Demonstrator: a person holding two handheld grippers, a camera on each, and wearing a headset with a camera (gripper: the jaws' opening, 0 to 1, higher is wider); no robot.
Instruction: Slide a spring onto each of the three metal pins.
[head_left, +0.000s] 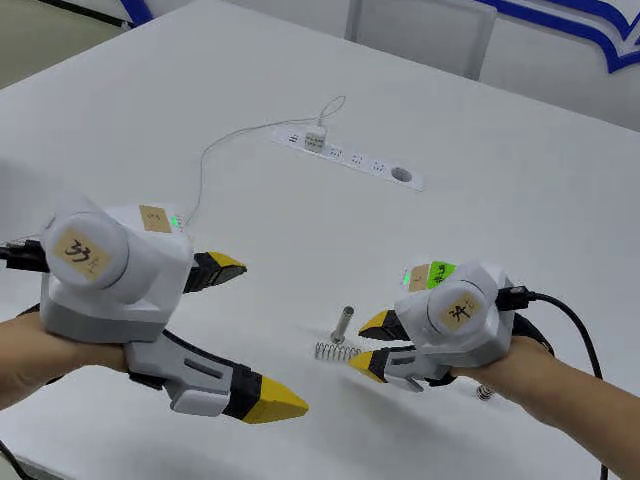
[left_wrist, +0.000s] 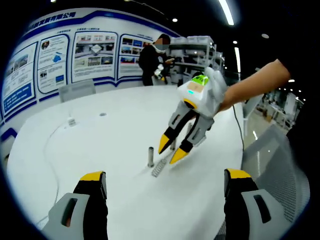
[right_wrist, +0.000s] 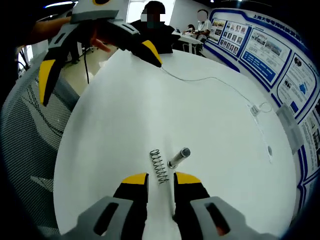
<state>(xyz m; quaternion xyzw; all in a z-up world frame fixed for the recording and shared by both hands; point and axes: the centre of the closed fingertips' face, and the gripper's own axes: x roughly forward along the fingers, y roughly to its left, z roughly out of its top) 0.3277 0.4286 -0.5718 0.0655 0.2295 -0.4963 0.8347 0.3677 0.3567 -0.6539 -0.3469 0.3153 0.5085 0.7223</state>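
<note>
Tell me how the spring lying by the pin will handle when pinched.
The spring is thin open-coiled wire, so probably light and squashy under a firm pinch. It lies on its side on the smooth table, so a nudge may roll it.

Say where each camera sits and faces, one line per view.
Head view: on the headset, facing down at the table; forearms, left gripper, right gripper show.
Left gripper view: on the left gripper, facing the right gripper; own jaws wide apart.
Right gripper view: on the right gripper, facing spring and pin; own jaws narrowly apart.
All share spring and pin.
</note>
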